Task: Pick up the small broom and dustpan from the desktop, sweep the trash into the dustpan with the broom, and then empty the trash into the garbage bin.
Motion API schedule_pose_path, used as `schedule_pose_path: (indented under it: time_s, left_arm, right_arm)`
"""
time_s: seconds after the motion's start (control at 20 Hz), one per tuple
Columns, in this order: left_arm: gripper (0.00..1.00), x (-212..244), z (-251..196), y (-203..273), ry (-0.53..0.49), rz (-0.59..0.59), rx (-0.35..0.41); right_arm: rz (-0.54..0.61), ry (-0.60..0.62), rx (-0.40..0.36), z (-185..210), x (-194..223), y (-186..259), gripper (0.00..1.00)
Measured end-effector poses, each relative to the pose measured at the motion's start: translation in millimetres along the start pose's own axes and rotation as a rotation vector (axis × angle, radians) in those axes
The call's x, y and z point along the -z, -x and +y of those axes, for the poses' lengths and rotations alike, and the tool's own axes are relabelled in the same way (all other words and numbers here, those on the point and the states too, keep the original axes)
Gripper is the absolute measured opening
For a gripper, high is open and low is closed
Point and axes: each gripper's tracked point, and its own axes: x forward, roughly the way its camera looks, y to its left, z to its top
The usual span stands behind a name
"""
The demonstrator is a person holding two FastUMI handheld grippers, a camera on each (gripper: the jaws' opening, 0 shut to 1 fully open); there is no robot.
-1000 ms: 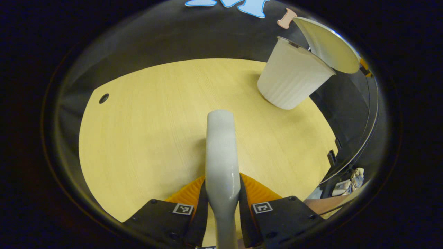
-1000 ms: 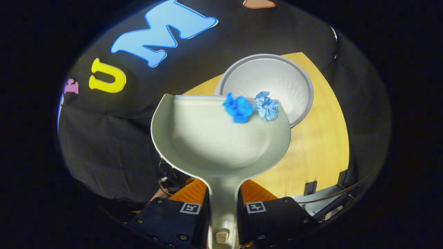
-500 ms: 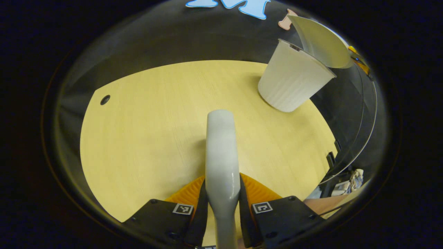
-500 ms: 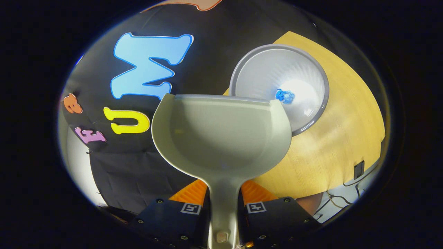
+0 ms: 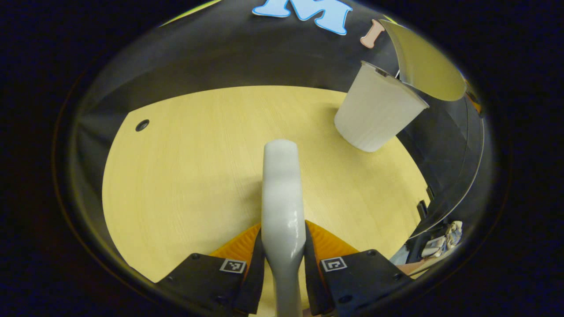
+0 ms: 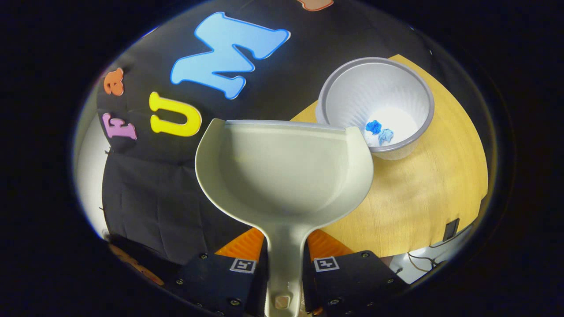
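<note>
You've got one dustpan [image 6: 282,171], one broom handle [image 5: 282,207], one bin [image 6: 387,92] and one bench [image 5: 189,176]. Two blue paper wads in the bin: darker one [image 6: 373,127], paler one [image 6: 386,136]. Two tools: left [image 5: 283,259], right [image 6: 283,264]. One round hole [image 5: 142,125] in the bench.

Left hand-held gripper [image 5: 283,264] — black screwed body, square coded tags, ribbed fingers
</note>
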Motion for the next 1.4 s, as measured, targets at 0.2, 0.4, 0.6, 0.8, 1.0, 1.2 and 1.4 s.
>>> schedule_pose_path:
  time_s: [0.2,0.4,0.6,0.8,1.0,1.2,1.4]
  left_arm:
    - [0.46,19,14,10,0.020,0.001,-0.033]
    - [0.47,43,30,22,0.039,0.017,-0.063]
    - [0.45,60,46,30,0.070,0.032,-0.107]
    - [0.50,75,54,29,0.101,0.051,-0.127]
    - [0.48,85,55,25,0.102,0.065,-0.144]
    - [0.49,87,54,28,0.119,0.082,-0.167]
    - [0.47,75,52,34,0.134,0.099,-0.202]
  right_arm:
    - [0.042,0.095,0.005,9,40,-14,0.33]
    - [0.066,0.157,0.041,4,76,-35,0.33]
    - [0.038,0.214,0.137,-31,91,-73,0.33]
    - [-0.016,0.266,0.230,-74,104,-116,0.33]
    - [-0.091,0.377,0.408,-138,111,-166,0.33]
    - [-0.164,0.488,0.602,-201,112,-201,0.33]
    - [-0.183,0.481,0.689,-232,119,-215,0.33]
